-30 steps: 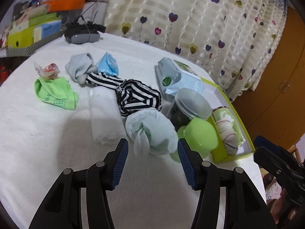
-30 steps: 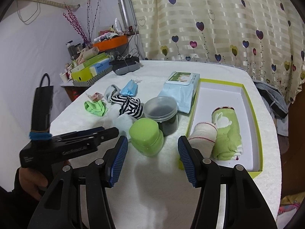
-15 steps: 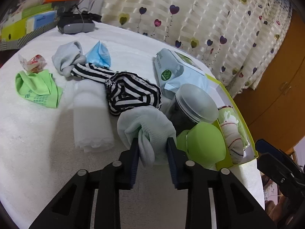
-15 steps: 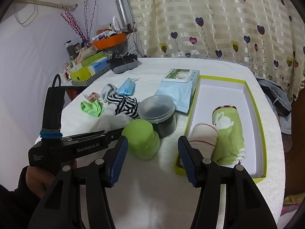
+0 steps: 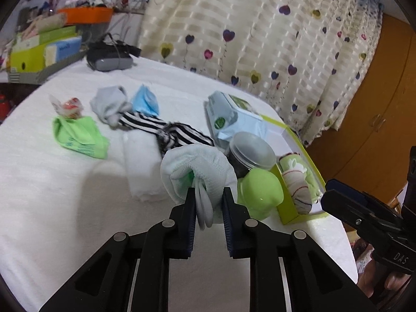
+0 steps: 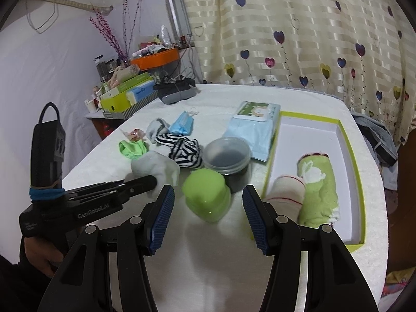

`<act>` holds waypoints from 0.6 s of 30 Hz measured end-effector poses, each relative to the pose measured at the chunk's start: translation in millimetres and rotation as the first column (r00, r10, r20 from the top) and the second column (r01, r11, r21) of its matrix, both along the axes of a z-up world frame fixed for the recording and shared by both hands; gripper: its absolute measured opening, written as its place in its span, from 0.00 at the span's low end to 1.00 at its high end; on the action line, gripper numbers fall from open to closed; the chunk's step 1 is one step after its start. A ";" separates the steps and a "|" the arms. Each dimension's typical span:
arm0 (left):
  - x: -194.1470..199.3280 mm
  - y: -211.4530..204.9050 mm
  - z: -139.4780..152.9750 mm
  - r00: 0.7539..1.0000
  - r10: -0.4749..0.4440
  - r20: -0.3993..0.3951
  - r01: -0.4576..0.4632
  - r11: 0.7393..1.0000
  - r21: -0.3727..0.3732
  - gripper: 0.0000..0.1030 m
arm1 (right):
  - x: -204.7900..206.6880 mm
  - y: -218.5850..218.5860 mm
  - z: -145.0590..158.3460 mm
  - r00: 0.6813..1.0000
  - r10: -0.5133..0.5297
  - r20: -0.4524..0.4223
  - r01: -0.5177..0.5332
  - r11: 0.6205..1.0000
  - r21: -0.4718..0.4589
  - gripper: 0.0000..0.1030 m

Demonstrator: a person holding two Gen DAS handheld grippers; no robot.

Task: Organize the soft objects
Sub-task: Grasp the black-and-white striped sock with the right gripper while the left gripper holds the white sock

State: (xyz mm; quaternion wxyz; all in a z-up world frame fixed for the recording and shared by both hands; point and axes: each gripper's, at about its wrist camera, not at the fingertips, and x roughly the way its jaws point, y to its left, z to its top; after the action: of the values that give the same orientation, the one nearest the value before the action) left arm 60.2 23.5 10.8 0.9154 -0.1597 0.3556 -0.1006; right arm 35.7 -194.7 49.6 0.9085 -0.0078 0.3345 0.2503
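white-cloth desk [image 6: 260, 109] by heart-print curtain. lime-rimmed shallow box [image 6: 349, 140] holds two rolled towels. left claw [image 5: 208, 202] clamped on pale mint balled sock [image 5: 197, 163], beside green lidded jar [image 6: 206, 195]. right claw [image 6: 208, 213] apart, holding nothing. striped sock [image 6: 184, 149], grey sock [image 5: 109, 105], green cloth [image 5: 80, 136] left to sort.

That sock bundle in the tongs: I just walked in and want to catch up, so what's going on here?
A person is tidying soft things on a white table. The left tongs are shut on a pale rolled sock bundle, beside a green jar. The right tongs hang open above the table, holding nothing. A green-edged box already holds a green towel roll and a white striped roll. A striped cloth and other bits lie loose.
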 end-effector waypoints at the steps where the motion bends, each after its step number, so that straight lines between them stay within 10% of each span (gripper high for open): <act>1: -2.4 4.6 0.9 1.000 0.010 0.004 -0.010 1.000 -0.002 0.17 | -0.3 4.2 0.9 1.000 0.007 0.003 -0.007 1.000 -0.003 0.54; 18: -16.6 76.3 -2.1 0.989 0.149 0.017 -0.148 0.988 -0.043 0.18 | 40.1 93.8 1.2 0.991 0.132 0.009 -0.129 0.981 -0.143 0.54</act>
State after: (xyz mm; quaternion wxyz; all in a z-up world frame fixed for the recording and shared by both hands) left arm 43.5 99.9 8.8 0.9204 -0.2039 0.3310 -0.0411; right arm 75.7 -100.9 50.8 0.8903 -0.0968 0.3419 0.2846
